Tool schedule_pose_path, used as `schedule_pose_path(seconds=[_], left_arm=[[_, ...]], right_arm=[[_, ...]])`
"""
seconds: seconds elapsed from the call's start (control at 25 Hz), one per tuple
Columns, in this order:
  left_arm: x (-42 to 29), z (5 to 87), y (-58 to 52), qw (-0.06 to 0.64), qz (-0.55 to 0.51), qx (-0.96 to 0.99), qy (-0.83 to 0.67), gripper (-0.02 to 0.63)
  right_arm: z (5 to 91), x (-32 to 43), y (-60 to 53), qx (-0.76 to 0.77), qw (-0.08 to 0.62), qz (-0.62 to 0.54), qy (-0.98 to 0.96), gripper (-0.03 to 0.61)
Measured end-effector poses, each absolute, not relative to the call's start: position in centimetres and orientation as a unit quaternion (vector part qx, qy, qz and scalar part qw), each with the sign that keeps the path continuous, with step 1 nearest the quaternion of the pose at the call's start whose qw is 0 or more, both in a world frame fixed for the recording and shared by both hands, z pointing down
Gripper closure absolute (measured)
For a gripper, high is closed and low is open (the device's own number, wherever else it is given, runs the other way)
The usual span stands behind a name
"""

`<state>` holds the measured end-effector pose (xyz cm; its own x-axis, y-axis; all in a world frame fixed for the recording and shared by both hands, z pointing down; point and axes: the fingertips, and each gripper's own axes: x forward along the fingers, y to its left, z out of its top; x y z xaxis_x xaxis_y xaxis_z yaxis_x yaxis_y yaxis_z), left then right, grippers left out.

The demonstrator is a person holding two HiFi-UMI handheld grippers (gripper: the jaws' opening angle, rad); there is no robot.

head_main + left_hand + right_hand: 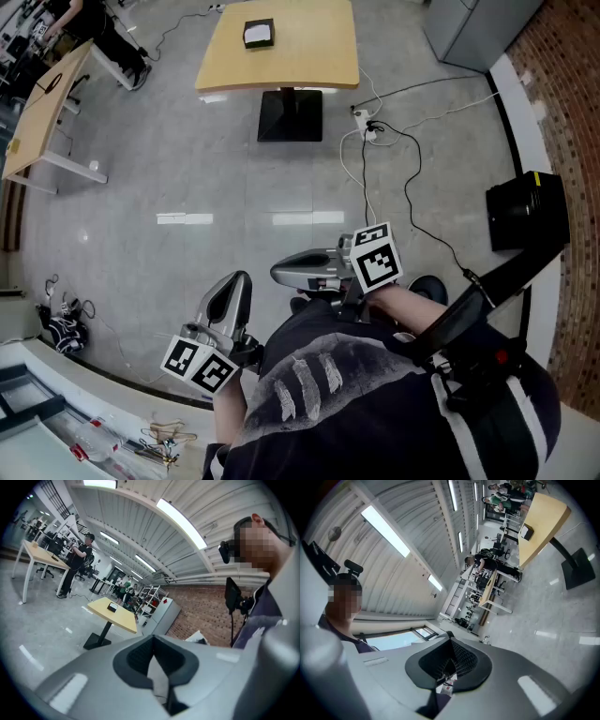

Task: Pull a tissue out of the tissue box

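Tissue box: the small dark box [259,34], probably it though tiny from here, sits on the far yellow counter [309,58], well apart from you.
Left gripper [240,278]: your jaws are pressed together with nothing between them, close to your body.
Right gripper [278,274]: your jaws are likewise together and empty.
In the way: bare floor [187,169]; cables [407,199] trail on the right, near the counter's foot.

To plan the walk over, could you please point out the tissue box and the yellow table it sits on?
tissue box [259,34], head view, its white top.
yellow table [309,56], head view, bare tabletop right of the box.
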<state>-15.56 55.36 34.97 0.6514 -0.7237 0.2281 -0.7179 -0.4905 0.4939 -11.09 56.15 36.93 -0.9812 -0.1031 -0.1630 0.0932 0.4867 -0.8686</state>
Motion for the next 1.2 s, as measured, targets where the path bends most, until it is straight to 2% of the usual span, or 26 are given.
schedule_pose_path(seconds=[0.24,0.68,1.2], left_arm=[[-12.7,33.8,54.5,0.262,0.01,0.867,-0.423,0.611],[-1.6,36.0,45.1,0.258,0.041,0.866,-0.427,0.611],[0.1,35.5,39.6,0.225,0.068,0.864,-0.446,0.617]], right_arm=[[36.0,-9.0,55.1,0.01,0.1,-0.486,0.868,0.586],[38.7,2.0,46.2,0.018,0.107,-0.482,0.869,0.586],[38.5,4.4,41.5,-0.008,0.092,-0.439,0.894,0.586]])
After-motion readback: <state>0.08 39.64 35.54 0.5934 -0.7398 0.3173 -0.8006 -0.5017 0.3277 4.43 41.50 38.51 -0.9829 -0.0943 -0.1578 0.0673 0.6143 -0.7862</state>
